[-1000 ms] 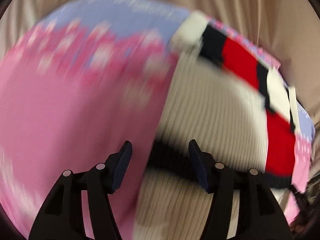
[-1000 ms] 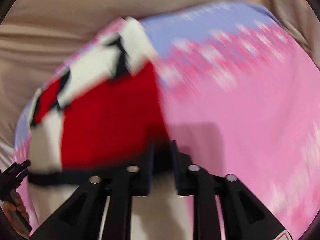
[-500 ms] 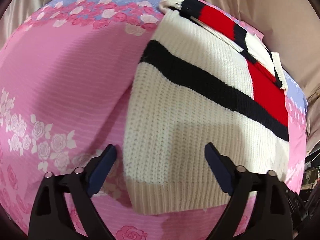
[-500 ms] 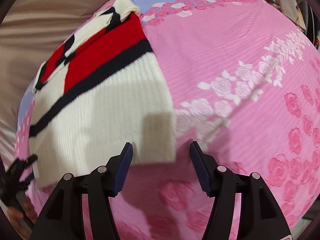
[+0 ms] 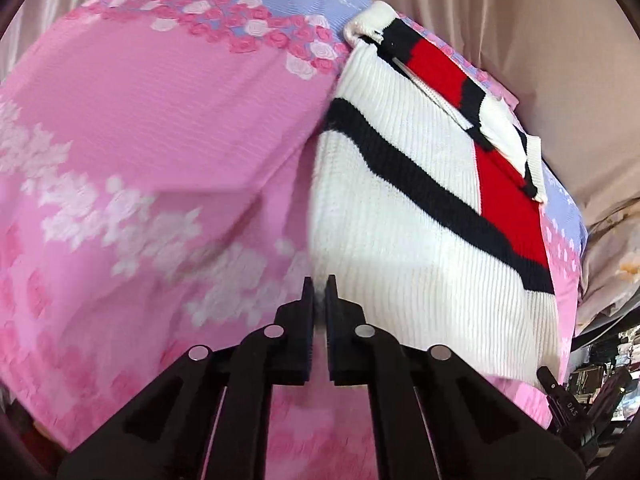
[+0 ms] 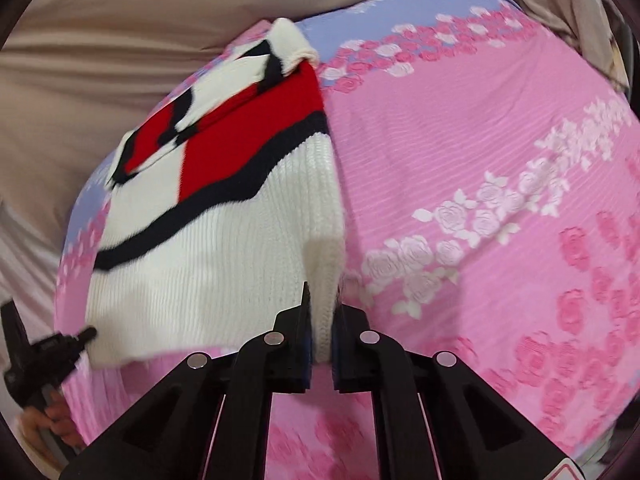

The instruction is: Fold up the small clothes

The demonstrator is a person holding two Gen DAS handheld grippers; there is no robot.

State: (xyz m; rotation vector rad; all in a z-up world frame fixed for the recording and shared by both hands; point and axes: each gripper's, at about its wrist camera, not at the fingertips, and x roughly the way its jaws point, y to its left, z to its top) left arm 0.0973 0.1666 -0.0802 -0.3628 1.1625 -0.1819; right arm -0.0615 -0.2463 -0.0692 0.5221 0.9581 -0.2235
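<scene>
White ribbed knit sweater with black stripe and red panels point(image 5: 400, 208) lies on pink rose-print bedsheet point(image 5: 160, 128). Left gripper point(image 5: 319, 300) pinched on sweater's near-left hem corner; right gripper point(image 6: 322, 312) clamped on near-right corner. Risk: thin bite on left slips when lifted; uneven pull skews fold.

Your left tongs point(image 5: 319, 300) pinch the near corner of the sweater point(image 5: 404, 216), and the fingers cover that corner, so how much knit sits between them cannot be told. Left of those tongs the rose print on the bedsheet point(image 5: 160, 128) smears into blur. Your right tongs point(image 6: 321, 320) hide the sweater's point(image 6: 208, 264) hem where they clamp it. Far left of the right tongs, your other hand point(image 6: 44, 420) is cut off by the picture's edge. The sheet's near edge is blurred below both tongs.
</scene>
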